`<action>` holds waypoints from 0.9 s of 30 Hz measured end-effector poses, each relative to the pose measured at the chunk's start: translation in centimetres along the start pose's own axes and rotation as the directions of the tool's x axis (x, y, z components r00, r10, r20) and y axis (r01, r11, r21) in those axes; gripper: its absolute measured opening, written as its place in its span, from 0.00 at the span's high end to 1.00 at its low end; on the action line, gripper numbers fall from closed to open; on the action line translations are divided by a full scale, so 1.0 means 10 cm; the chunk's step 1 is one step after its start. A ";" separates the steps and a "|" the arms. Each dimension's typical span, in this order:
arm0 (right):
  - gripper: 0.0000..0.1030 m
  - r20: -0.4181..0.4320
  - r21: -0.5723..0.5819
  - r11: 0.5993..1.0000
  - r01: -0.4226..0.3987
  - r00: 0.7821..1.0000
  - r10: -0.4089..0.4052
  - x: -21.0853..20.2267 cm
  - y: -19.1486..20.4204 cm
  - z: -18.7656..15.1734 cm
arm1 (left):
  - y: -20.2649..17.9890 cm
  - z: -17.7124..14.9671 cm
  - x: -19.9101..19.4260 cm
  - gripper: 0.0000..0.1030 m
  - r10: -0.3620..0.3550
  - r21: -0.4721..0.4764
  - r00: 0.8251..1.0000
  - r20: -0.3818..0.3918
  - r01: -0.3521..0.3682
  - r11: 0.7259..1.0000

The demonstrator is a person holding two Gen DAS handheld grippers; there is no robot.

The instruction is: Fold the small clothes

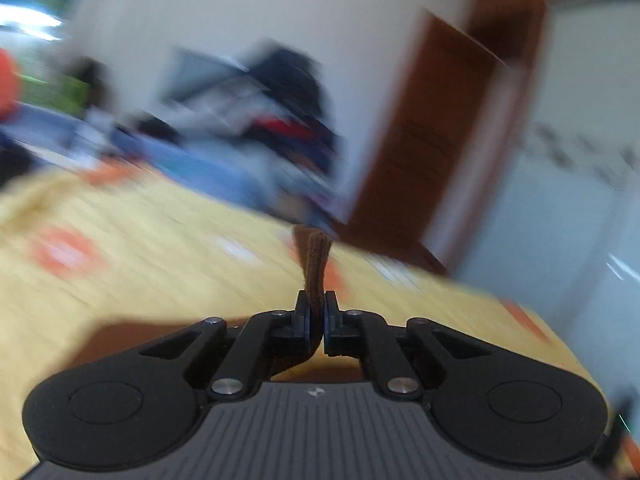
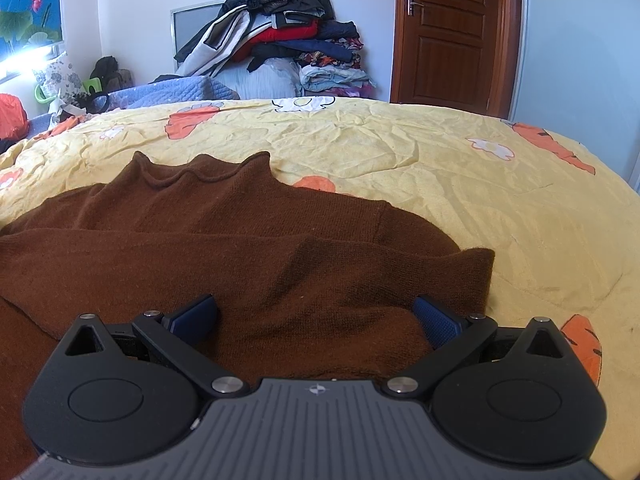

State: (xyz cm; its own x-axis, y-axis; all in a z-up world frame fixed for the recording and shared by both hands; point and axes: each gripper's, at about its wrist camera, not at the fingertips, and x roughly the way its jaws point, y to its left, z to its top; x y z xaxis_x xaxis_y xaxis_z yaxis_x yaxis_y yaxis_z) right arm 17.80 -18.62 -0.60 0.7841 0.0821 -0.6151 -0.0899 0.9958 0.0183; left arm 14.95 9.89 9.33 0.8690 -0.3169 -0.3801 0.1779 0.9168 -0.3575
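Left gripper pinches a strip of brown knit; right gripper hangs spread over the sweater.

The left gripper point(image 1: 316, 314) has its jaws pressed together on a narrow fold of the brown sweater point(image 2: 224, 240), a ribbed edge standing up between the pads, and the blurred view makes it impossible to tell which part that is. The right gripper point(image 2: 314, 316) is wide apart, blue pads point(image 2: 436, 322) either side of a bunched fold, gripping nothing. The sweater lies spread on the yellow bedspread point(image 2: 440, 160), collar pointing away. It looks soft, limp and light, likely to sag and stretch, so a hem, cuff or shoulder seam seems the safest hold, pinched through both layers.
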 end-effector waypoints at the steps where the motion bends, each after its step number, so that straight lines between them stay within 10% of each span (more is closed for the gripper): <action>1: 0.00 0.001 0.005 1.000 -0.002 1.000 0.002 0.00 0.00 0.00 | -0.23 -0.20 0.14 0.94 -0.054 0.015 0.995 -0.085 0.056 0.998; 4: 0.00 0.004 0.014 1.000 -0.006 1.000 0.006 -0.01 -0.01 0.00 | -0.58 -0.72 0.34 0.92 -0.095 -0.027 0.962 -0.256 0.091 0.995; 7: 0.00 0.006 0.019 1.000 -0.011 1.000 0.011 -0.02 -0.01 -0.01 | -0.50 -0.99 0.13 0.84 -0.099 -0.155 0.966 -0.239 0.063 0.986; 9: 0.00 0.007 0.021 1.000 -0.013 1.000 0.013 -0.02 -0.01 0.00 | -0.37 -1.09 -0.10 0.60 -0.091 -0.202 0.975 -0.202 0.049 0.978; 11: 0.00 0.007 0.021 1.000 -0.015 1.000 0.015 -0.02 -0.01 -0.01 | -0.25 -1.17 -0.33 0.12 -0.043 -0.209 0.988 -0.146 0.012 0.978; 17: 0.01 0.062 0.219 0.969 -0.112 0.993 0.101 -0.35 -0.08 0.15 | 0.06 -1.40 -0.67 0.11 -0.010 -0.246 0.999 -0.048 -0.002 0.969; 21: 0.07 0.039 0.393 0.823 -0.411 0.901 0.432 -0.48 0.07 0.30 | 0.10 -1.40 -0.66 0.10 0.019 -0.269 0.999 -0.035 -0.028 0.963; 25: 0.46 -0.181 0.438 0.805 -0.401 0.838 0.515 -0.17 0.39 0.25 | 0.07 -1.39 -0.67 0.09 0.018 -0.252 0.999 -0.039 -0.027 0.967; 27: 0.48 -0.230 0.459 0.806 -0.375 0.826 0.515 -0.07 0.48 0.19 | 0.10 -1.40 -0.68 0.09 0.009 -0.271 0.999 -0.031 -0.017 0.962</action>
State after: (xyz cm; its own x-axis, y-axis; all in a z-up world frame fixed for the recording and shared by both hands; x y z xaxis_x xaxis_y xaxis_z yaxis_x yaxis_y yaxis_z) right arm 17.99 -13.80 1.39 0.4604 0.5713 -0.6795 -0.0847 0.7902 0.6070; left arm 2.78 9.54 -0.41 0.8558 -0.3160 -0.4095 0.0312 0.8218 -0.5690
